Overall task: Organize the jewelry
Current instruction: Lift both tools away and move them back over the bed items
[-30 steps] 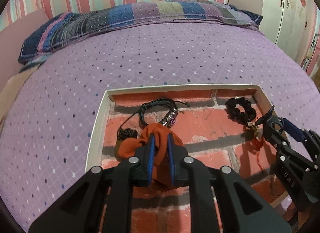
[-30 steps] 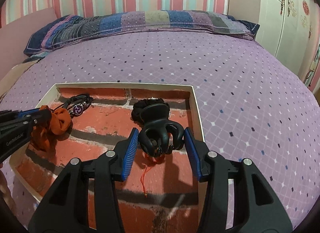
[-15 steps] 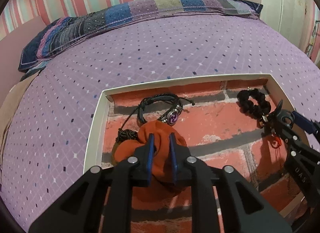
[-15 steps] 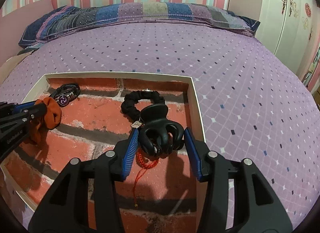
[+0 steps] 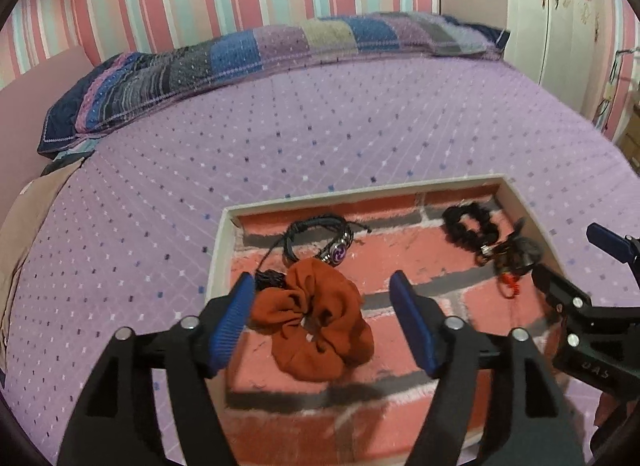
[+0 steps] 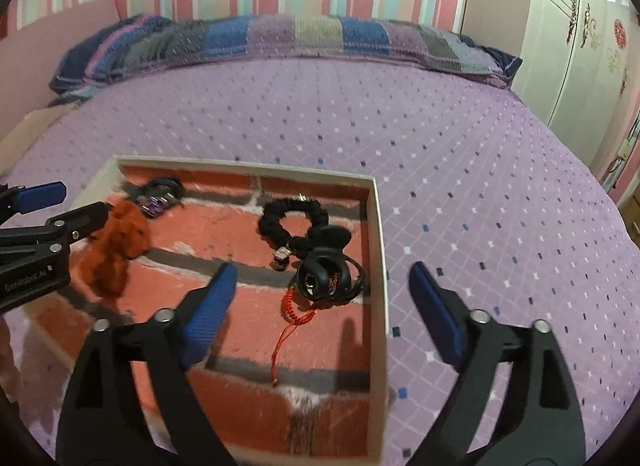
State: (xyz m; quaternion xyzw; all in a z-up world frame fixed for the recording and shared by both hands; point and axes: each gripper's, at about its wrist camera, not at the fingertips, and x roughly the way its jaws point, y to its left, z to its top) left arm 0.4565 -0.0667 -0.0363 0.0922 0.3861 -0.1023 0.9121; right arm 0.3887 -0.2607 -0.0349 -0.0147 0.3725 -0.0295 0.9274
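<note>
The left claw (image 5: 322, 316) points forward and downward, its jaws spread wide, having just been opening, with nothing pressed between the blue pads (image 5: 232, 322). The right claw (image 6: 320, 308) tilts down likewise at its right, jaws also just opened and standing very wide, gripping nothing.

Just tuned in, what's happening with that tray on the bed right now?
Both grippers have just opened their jaws over the brick-patterned tray. The left gripper has let go of the orange scrunchie; the right gripper has let go of the black claw clip. Both lie in the tray with a black scrunchie and a bracelet.
</note>
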